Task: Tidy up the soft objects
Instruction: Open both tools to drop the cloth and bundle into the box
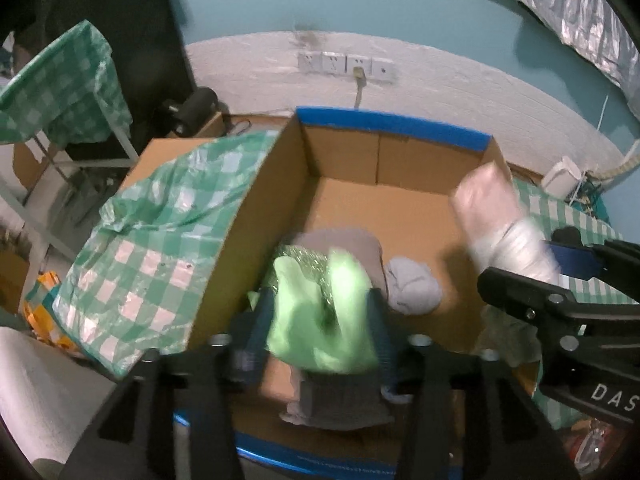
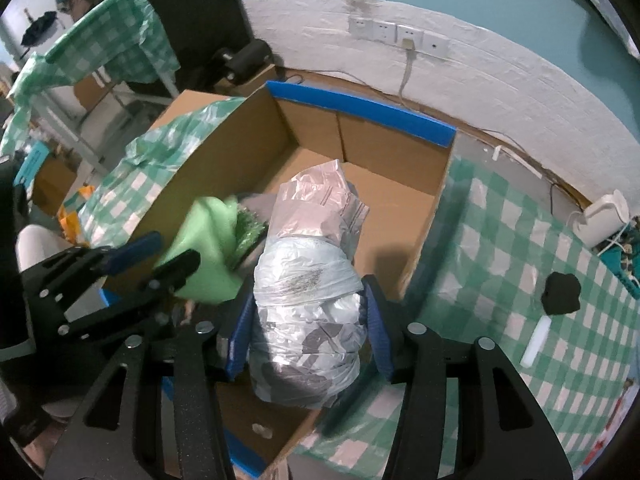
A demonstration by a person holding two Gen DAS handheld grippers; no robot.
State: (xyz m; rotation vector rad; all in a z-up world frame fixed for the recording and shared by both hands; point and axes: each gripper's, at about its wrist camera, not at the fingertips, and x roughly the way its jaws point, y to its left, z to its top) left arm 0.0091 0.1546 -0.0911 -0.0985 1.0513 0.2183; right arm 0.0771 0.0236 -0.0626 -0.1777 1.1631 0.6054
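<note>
An open cardboard box (image 1: pixel 256 216) with blue tape on its rim stands on a green checked tablecloth; it also shows in the right wrist view (image 2: pixel 384 148). My left gripper (image 1: pixel 320 324) is shut on a light green soft cloth (image 1: pixel 320 320) and holds it over the box's near end; the cloth also shows in the right wrist view (image 2: pixel 208 248). My right gripper (image 2: pixel 308 320) is shut on a crinkled silver plastic-wrapped bundle (image 2: pixel 308 300) above the box; the bundle also shows in the left wrist view (image 1: pixel 500 224). A grey cloth (image 1: pixel 412 286) and a sparkly green item (image 1: pixel 304 260) lie inside the box.
A black knob (image 2: pixel 560 292) with a white stick lies on the tablecloth (image 2: pixel 500 240) right of the box. A white device (image 2: pixel 604 216) sits at the far right. Wall sockets (image 2: pixel 400 36) are behind. A second covered table (image 2: pixel 100 40) stands far left.
</note>
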